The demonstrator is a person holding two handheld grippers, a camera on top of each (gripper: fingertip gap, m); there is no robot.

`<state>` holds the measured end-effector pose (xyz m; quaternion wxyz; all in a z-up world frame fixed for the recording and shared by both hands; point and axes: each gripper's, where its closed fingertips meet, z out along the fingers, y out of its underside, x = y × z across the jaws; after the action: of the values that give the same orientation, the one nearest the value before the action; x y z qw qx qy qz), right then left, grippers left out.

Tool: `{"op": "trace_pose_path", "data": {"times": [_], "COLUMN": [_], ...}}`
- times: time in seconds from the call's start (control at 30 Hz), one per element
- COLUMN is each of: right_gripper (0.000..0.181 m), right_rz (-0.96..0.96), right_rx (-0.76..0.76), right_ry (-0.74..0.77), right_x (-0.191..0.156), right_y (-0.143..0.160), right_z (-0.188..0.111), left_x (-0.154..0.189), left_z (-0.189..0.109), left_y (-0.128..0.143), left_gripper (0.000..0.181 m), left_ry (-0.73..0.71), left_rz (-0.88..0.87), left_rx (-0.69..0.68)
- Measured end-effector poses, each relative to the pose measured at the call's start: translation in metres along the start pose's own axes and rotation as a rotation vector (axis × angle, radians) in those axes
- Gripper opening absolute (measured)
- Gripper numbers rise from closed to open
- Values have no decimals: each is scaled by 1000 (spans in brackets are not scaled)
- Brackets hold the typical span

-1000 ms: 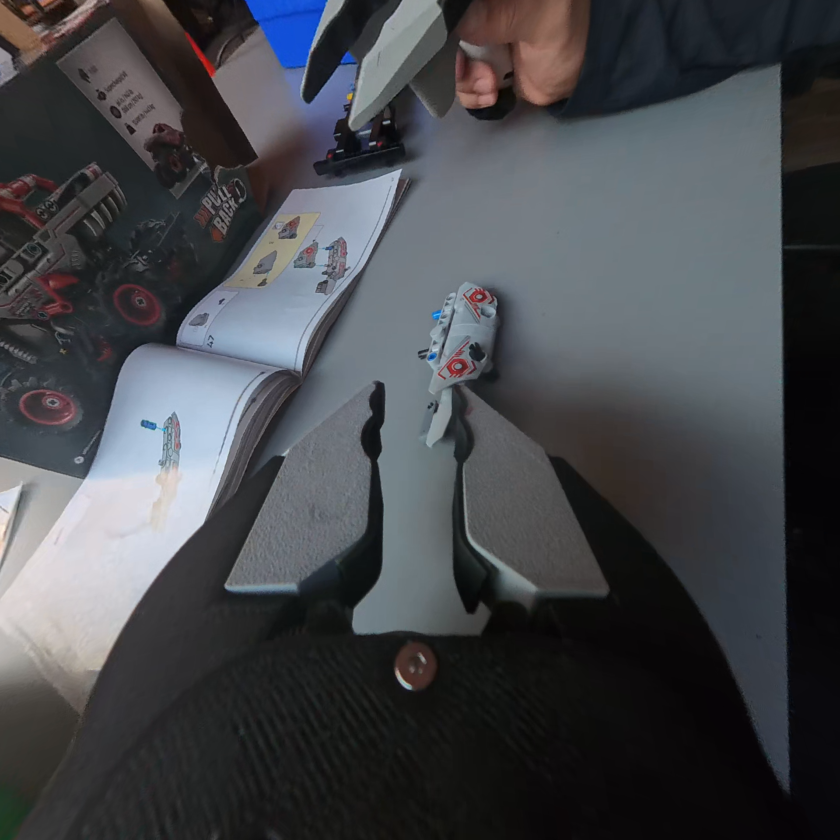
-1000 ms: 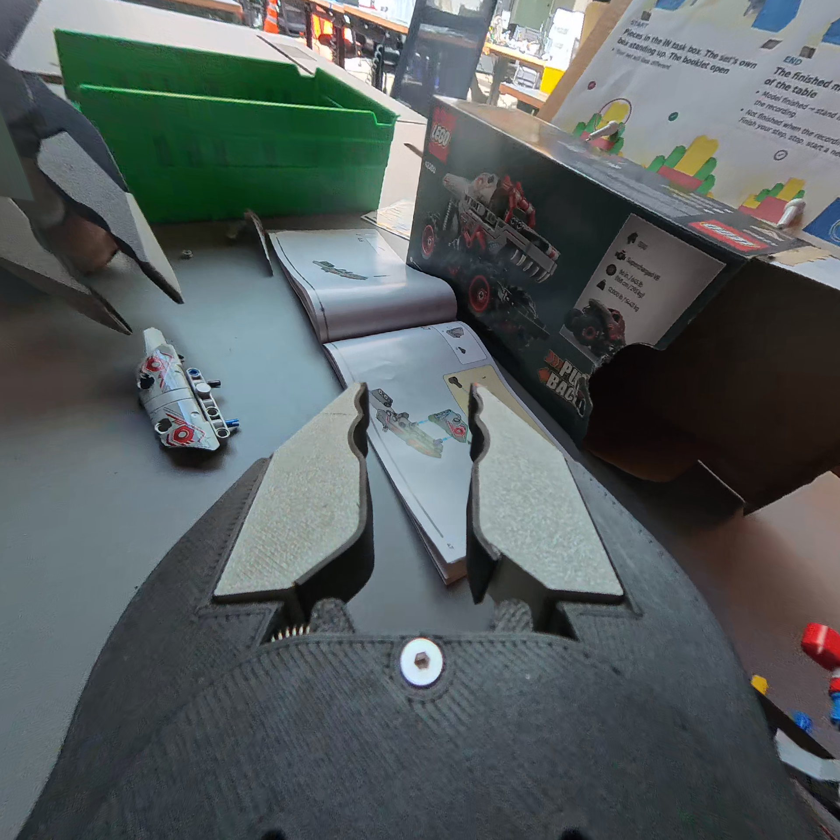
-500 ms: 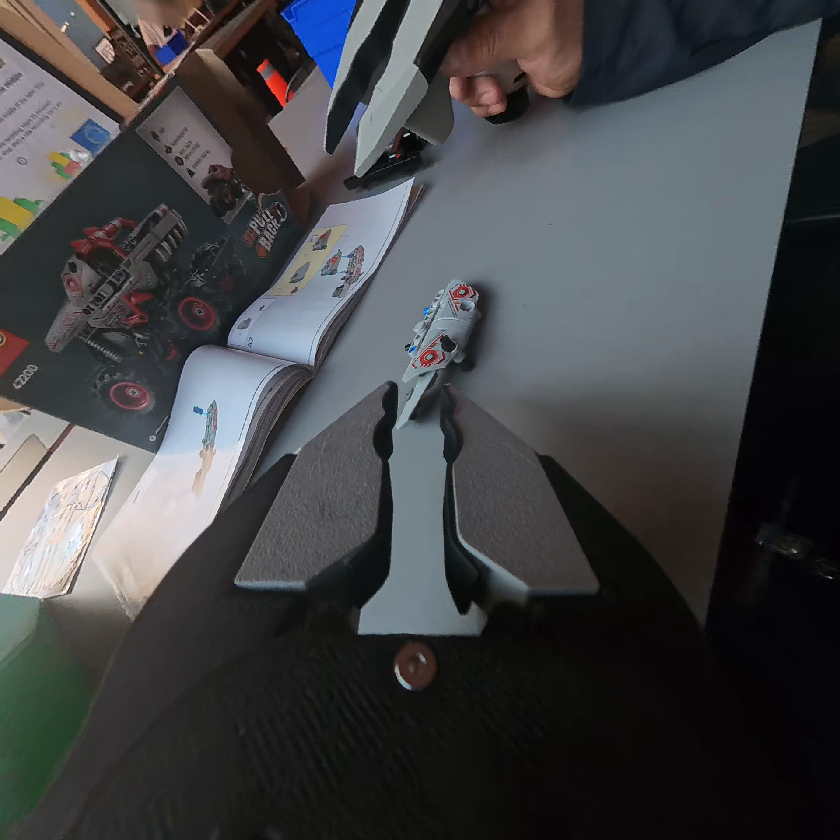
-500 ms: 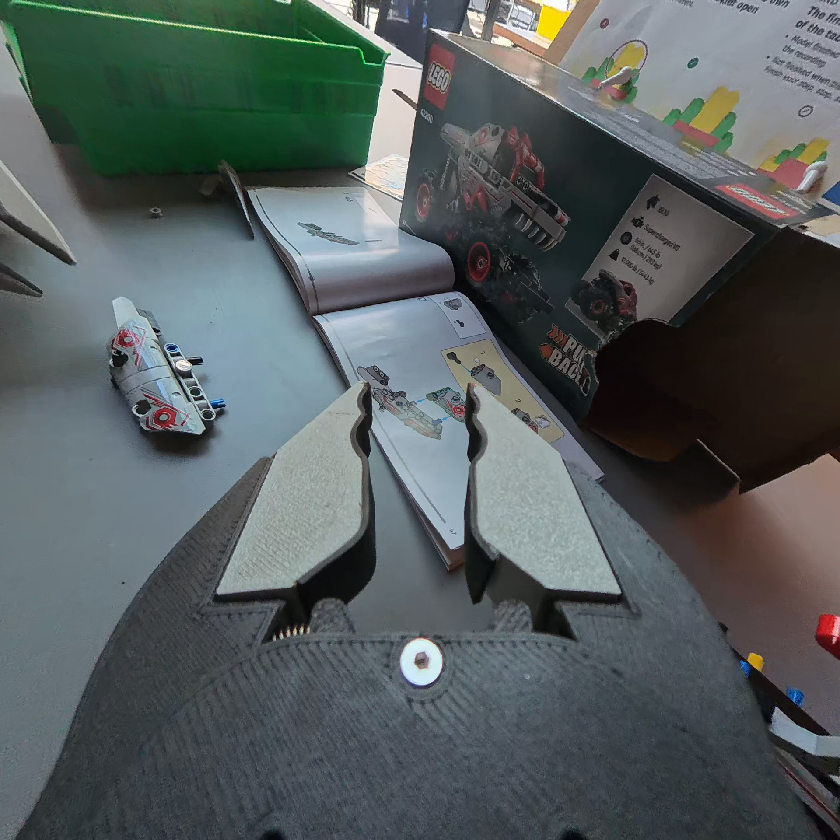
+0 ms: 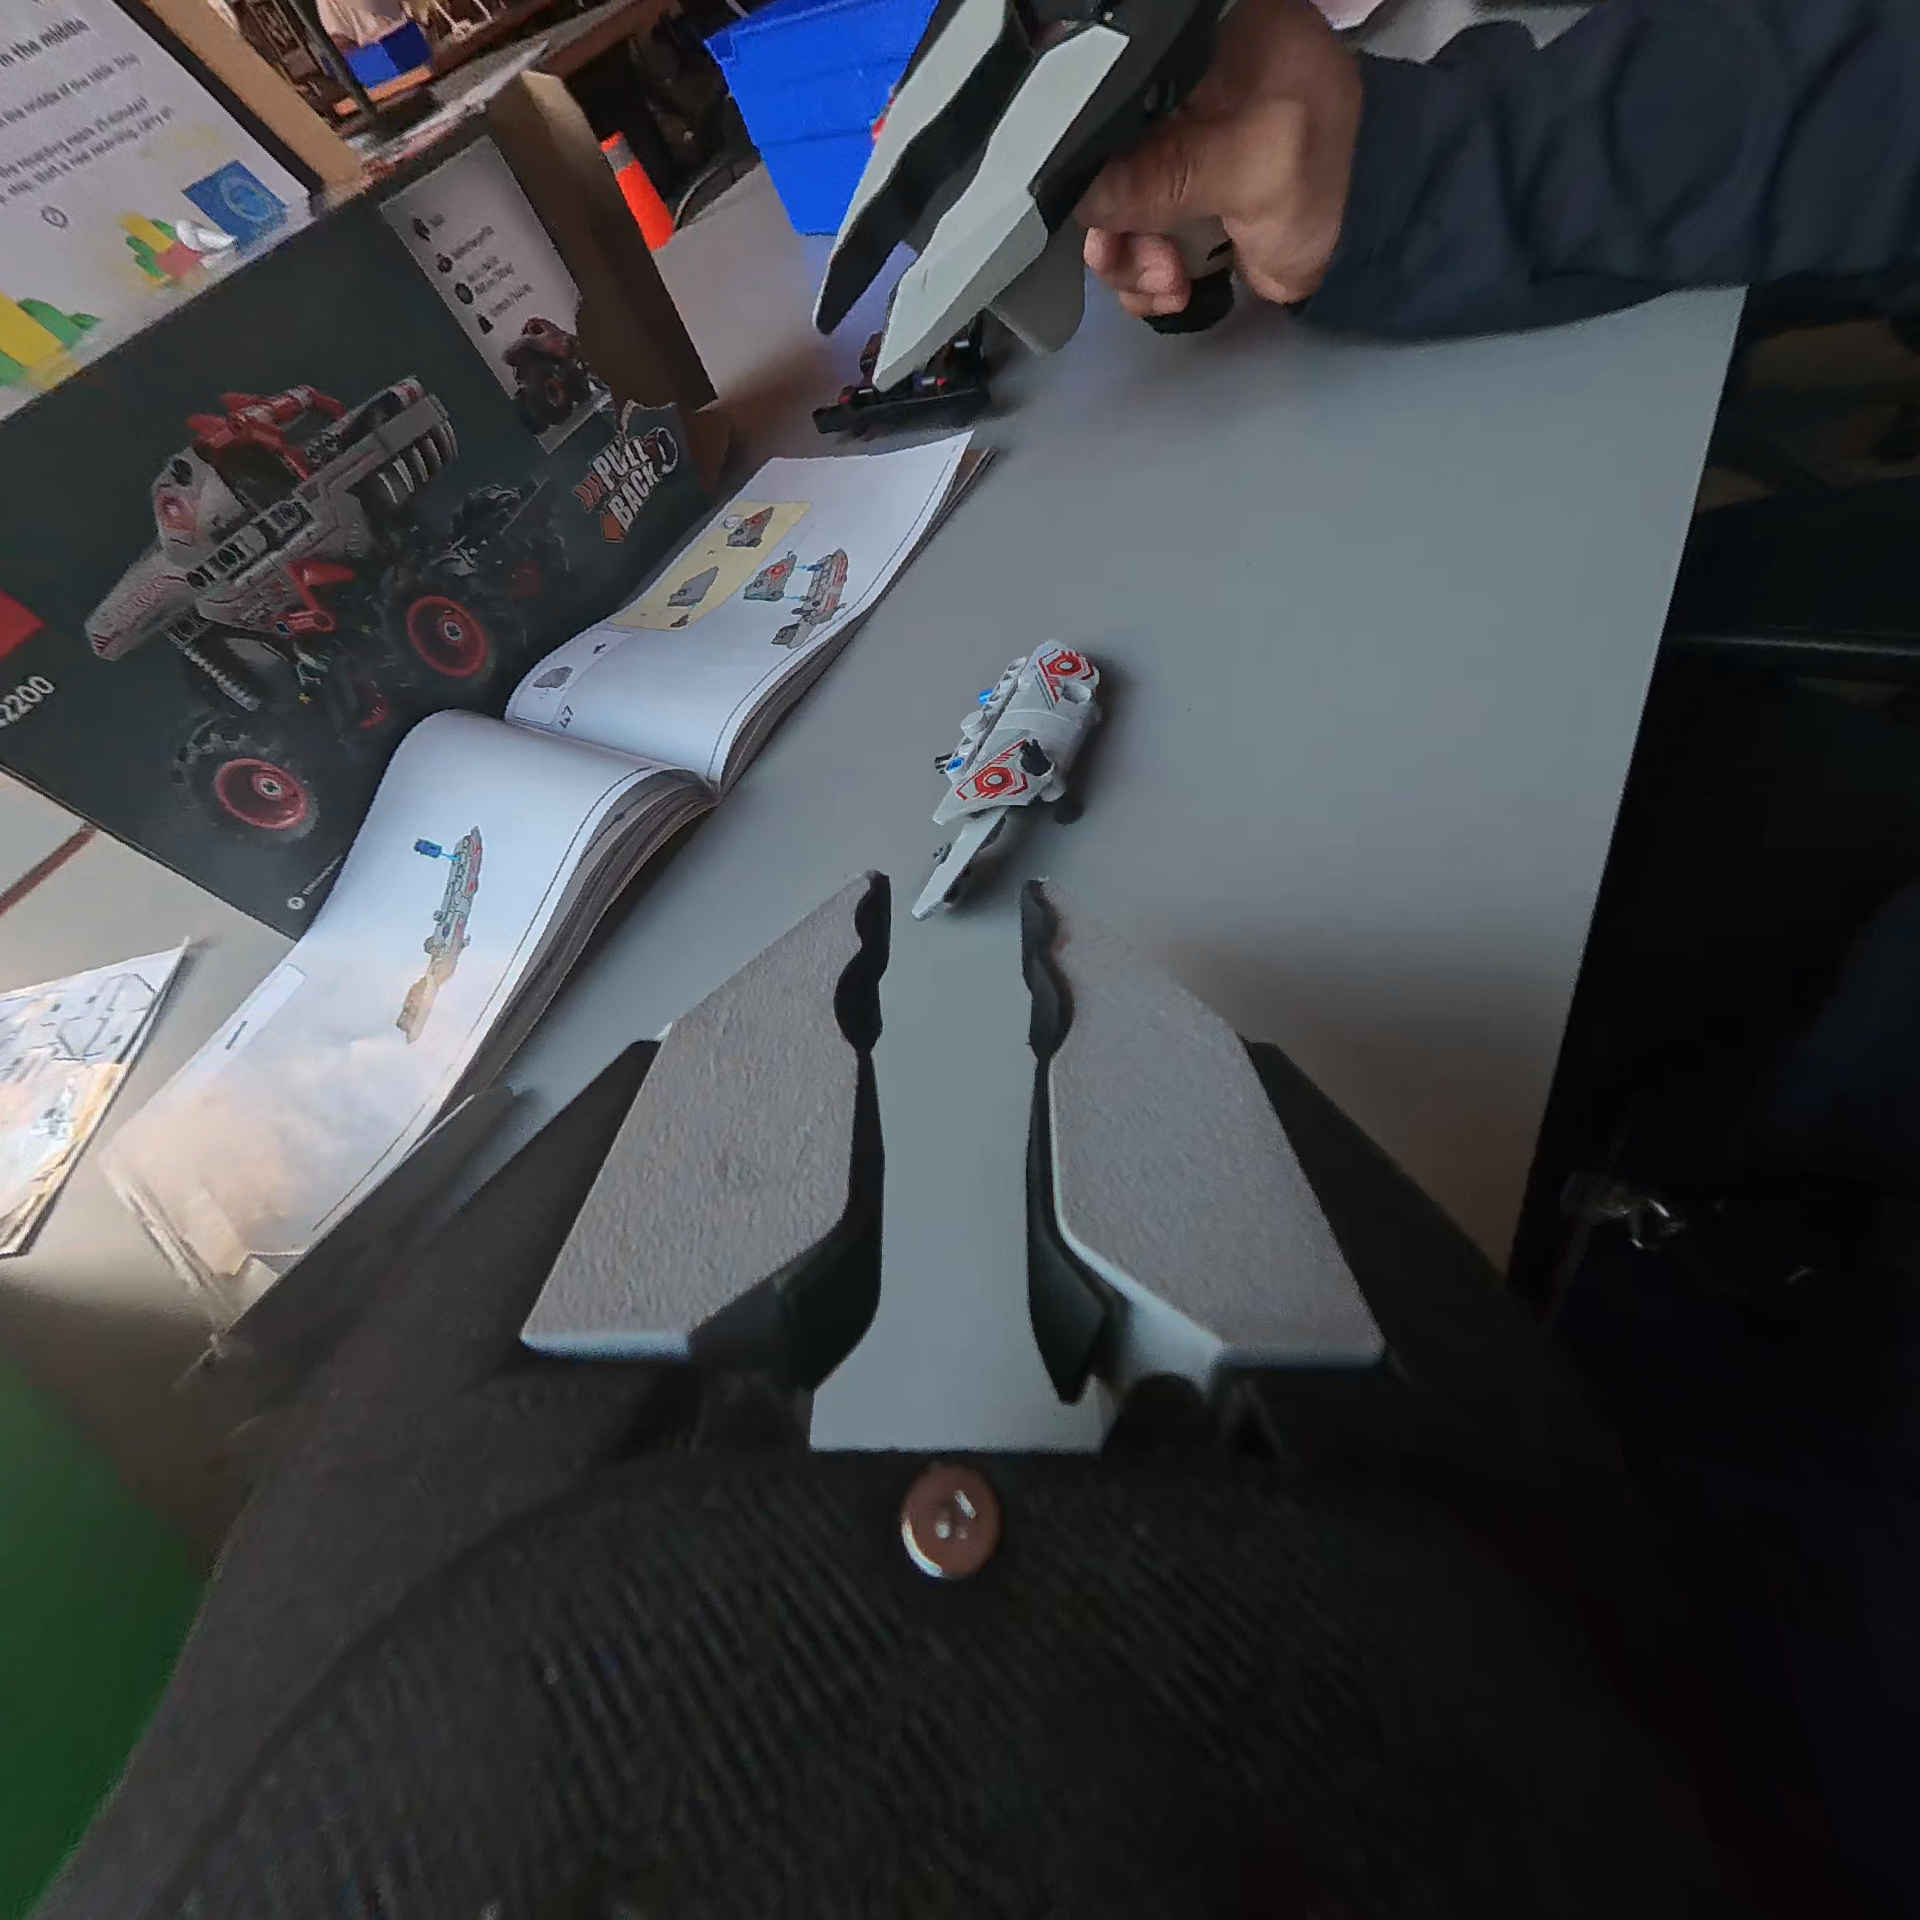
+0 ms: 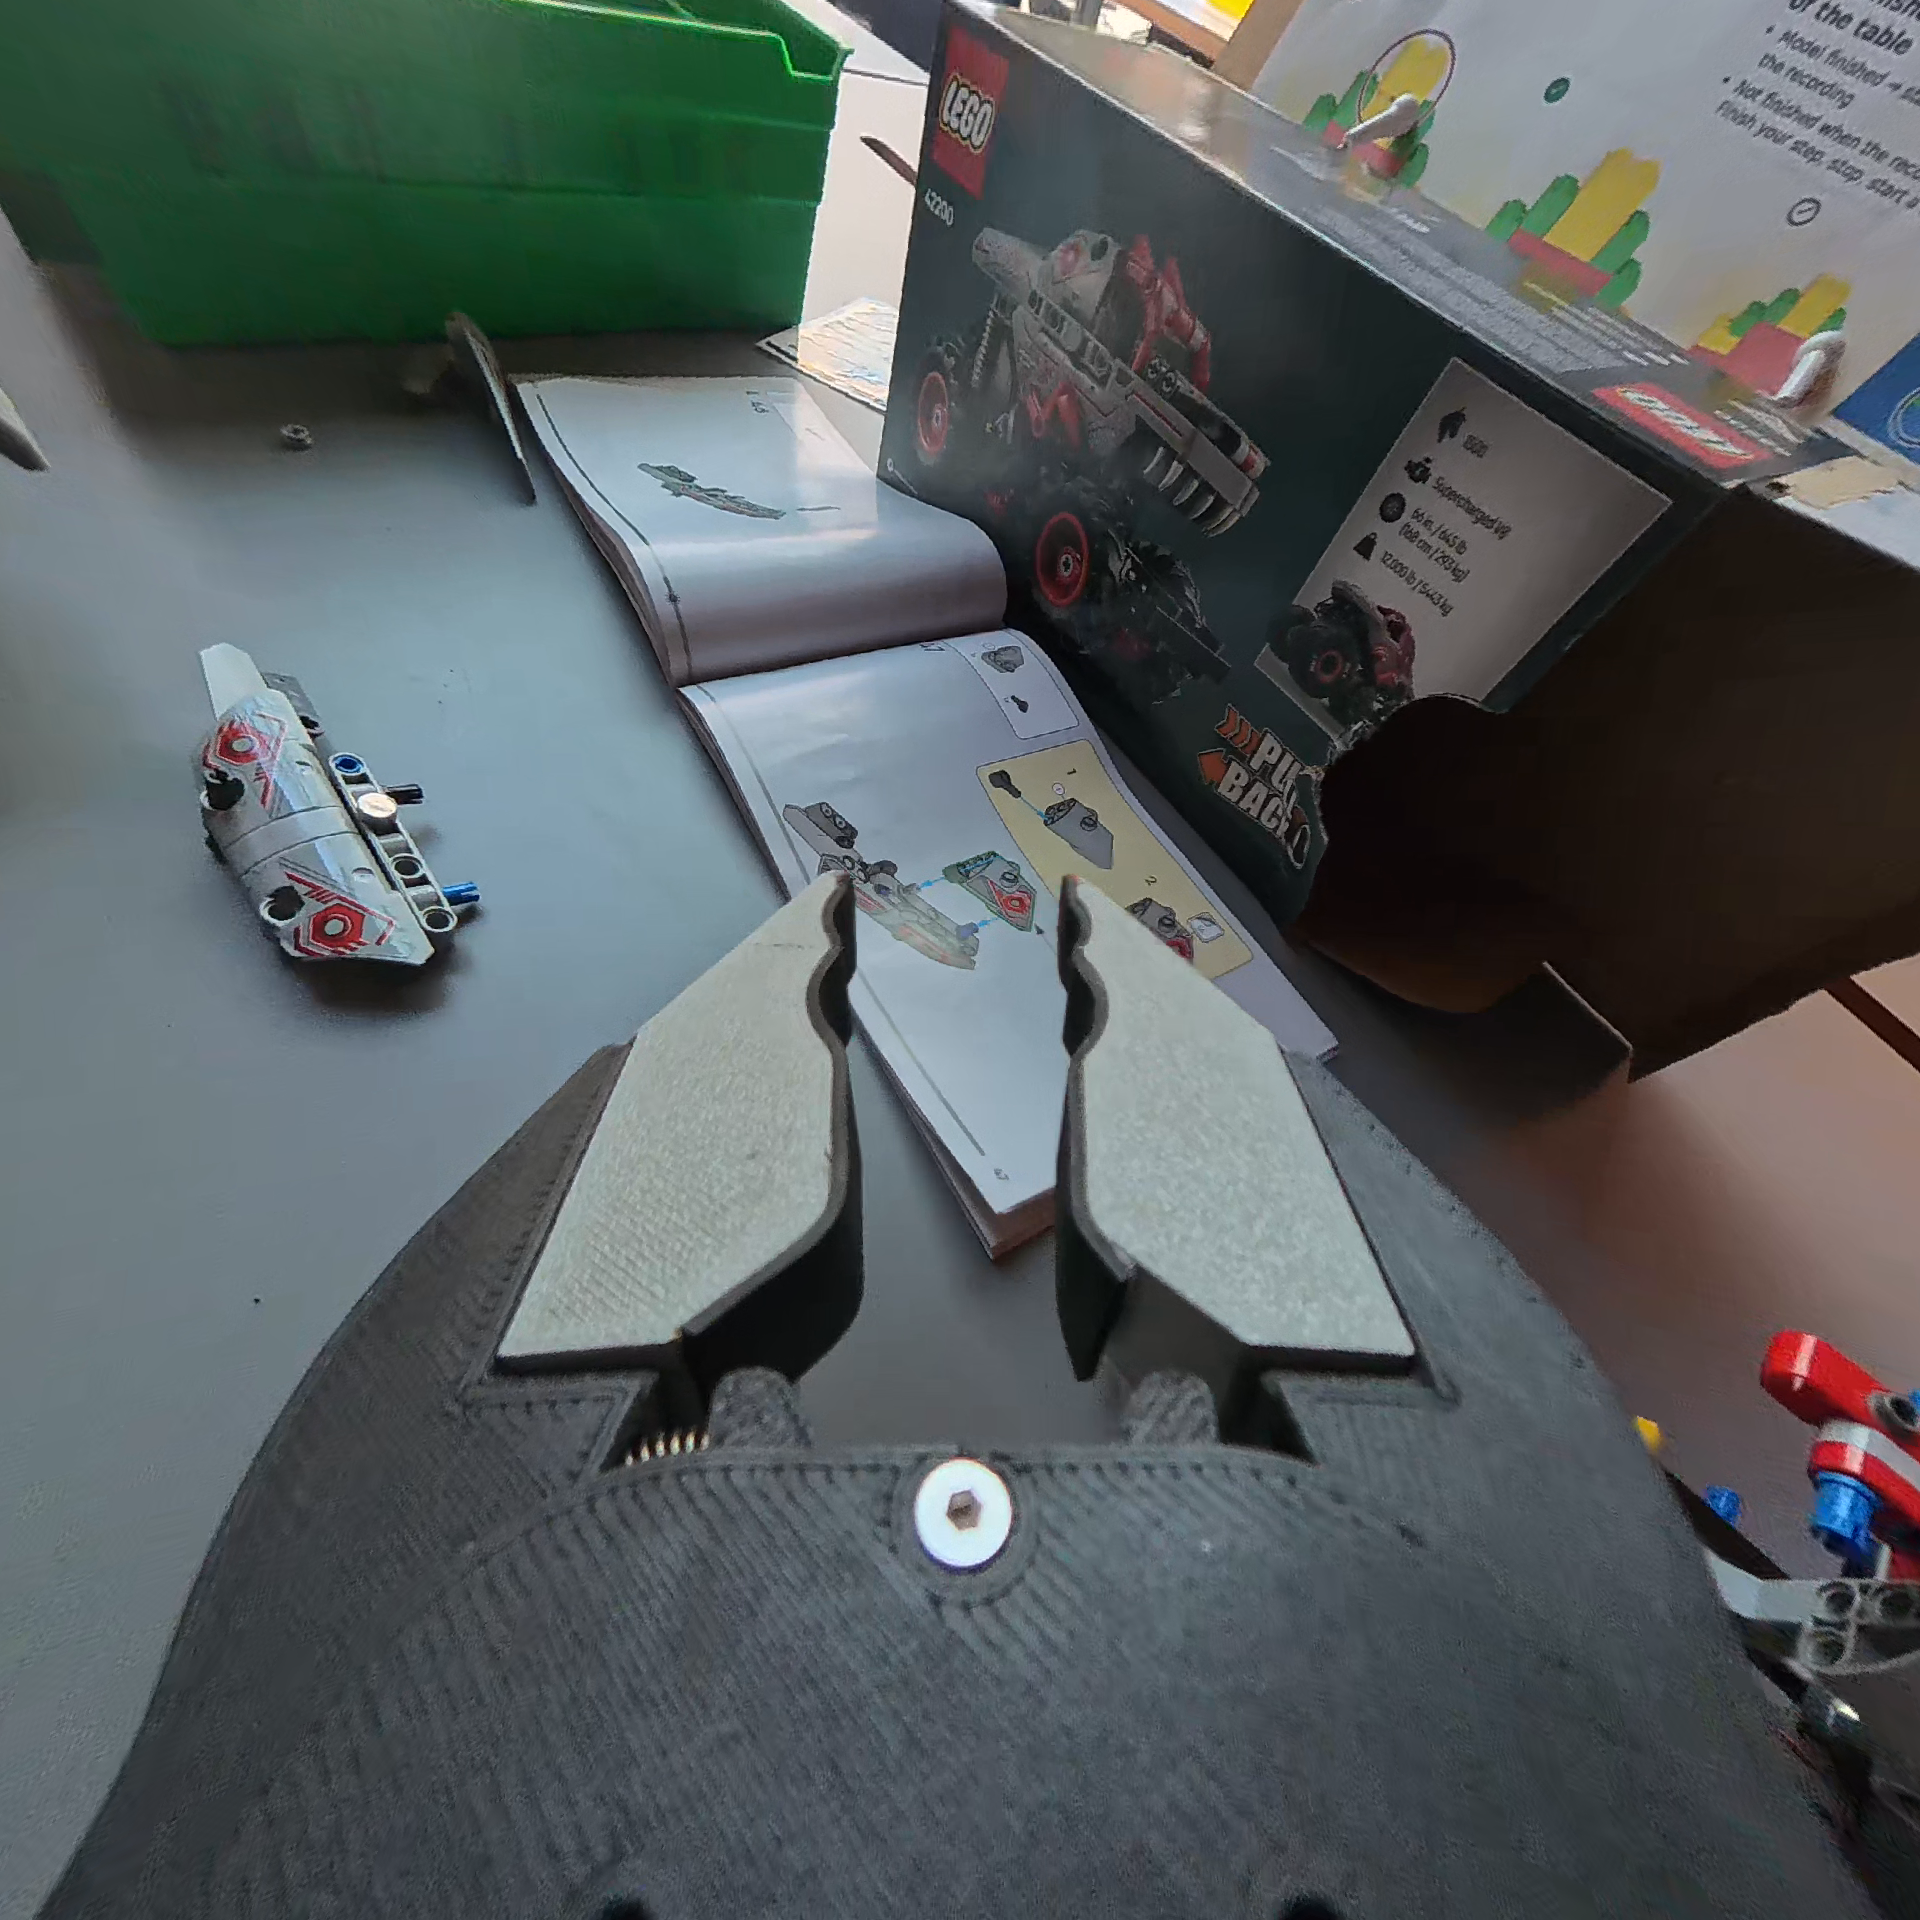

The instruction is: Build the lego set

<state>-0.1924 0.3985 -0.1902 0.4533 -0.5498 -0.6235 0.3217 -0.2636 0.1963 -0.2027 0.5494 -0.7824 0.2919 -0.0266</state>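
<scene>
Left gripper (image 5: 956, 902): our jaws stand apart with nothing between them, aimed at the narrow tip of the grey sub-assembly (image 5: 1023, 750).
Right gripper (image 6: 956, 906): our jaws are parted and empty too, held above the near page of the instruction booklet (image 6: 883, 790).
Sub-assembly: a grey panel piece with red markings and blue pins (image 6: 457, 890) along 1 edge; it lies flat on the grey table (image 5: 1351, 644), beside the booklet but clear of it.
Step in hand: we judge that we are checking the open page before we take up the sub-assembly and add the next part.
Doing it well: we would close the left jaws across the broad middle of the panel, not on its thin tip, which looks likely to pivot or slip. We would leave the pin edge exposed so the right gripper can press a part onto it, and lift only once the grip feels square.
Risk: a push from the fingertips may slide the light piece across the smooth table.
Left wrist view only: the hand (image 5: 1236, 197) that holds the right gripper, and a dark chassis piece (image 5: 914, 384) under it.
Right wrist view only: the green bin (image 6: 416, 177), a small loose piece (image 6: 296, 436) before it, red and blue parts (image 6: 1849, 1455) at our right edge, and the pin edge in detail.
Both views: the set box (image 6: 1195, 436) stands behind the booklet.
</scene>
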Motion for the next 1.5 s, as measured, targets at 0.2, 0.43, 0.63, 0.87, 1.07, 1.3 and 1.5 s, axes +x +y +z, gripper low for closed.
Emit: {"op": "trace_pose_path", "data": {"times": [0.2,0.43,0.63,0.87,1.07,1.3,1.5], "right_gripper": [33,29,29,28,28,28,28], "right_rz": [4,9,12,19,39,26,15], "right_rx": [3,-11,-50,-59,-71,-79,-75], "right_ry": [36,28,25,42,73,87,86], "right_x": [7,5,5,9,15,16,14], "right_y": [-1,-1,8,10,13,13,12], "right_z": [-4,-1,4,4,5,4,3], "left_x": [0,-2,-5,-8,-8,-9,-10], "left_z": [-4,-4,-3,-5,-6,-7,-6], "left_y": [-4,-6,-5,-7,-9,-9,-8], "left_gripper": [21,21,20,20,20,20,21], "left_ry": [9,-19,-26,-23,-32,-26,-25], "left_rz": [-7,37,24,-3,10,-6,-11], "left_rx": [37,49,48,71,83,88,79]}}
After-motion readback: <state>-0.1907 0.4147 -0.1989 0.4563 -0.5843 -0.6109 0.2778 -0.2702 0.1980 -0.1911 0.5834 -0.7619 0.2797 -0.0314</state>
